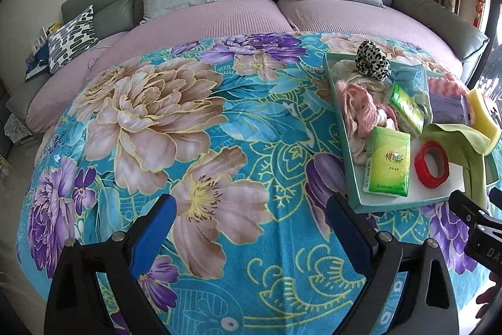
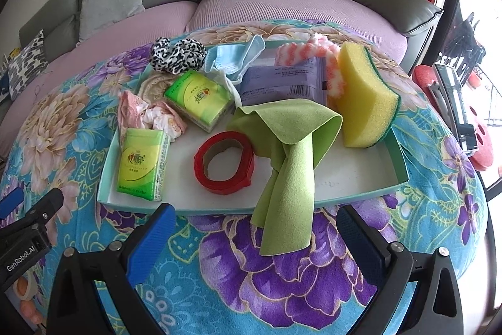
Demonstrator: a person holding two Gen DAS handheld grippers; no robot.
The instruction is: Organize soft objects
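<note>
the left claw (image 1: 251, 228) is spread wide and holds nothing; it hovers over a bare stretch of the floral blanket (image 1: 188, 121), with open room ahead and to its left. the right claw (image 2: 255, 240) is likewise spread and empty, just short of the near rim of the shallow tray (image 2: 360, 193). the tray rests on the blanket toward the right side, its far rim hidden behind its contents.

the green cloth (image 2: 287, 178) drapes over the near rim, long axis running from the tray interior toward the right claw, its free end lying on the blanket between the fingers. the red tape roll (image 2: 224, 162) lies flat on the tray floor, just left of the cloth. two green tissue packs (image 2: 142, 160) sit at the left, the nearer one pointing lengthwise toward the rim. the yellow sponge (image 2: 365, 102) stands on edge at the right wall. behind these lie a purple packet (image 2: 282, 80), a blue face mask (image 2: 232, 58), a leopard-print scrunchie (image 2: 175, 54) and crumpled pink fabric (image 2: 141, 115), each partly covered. print on the packet is too small to read. the sofa (image 2: 251, 5) stands beyond the blanket
</note>
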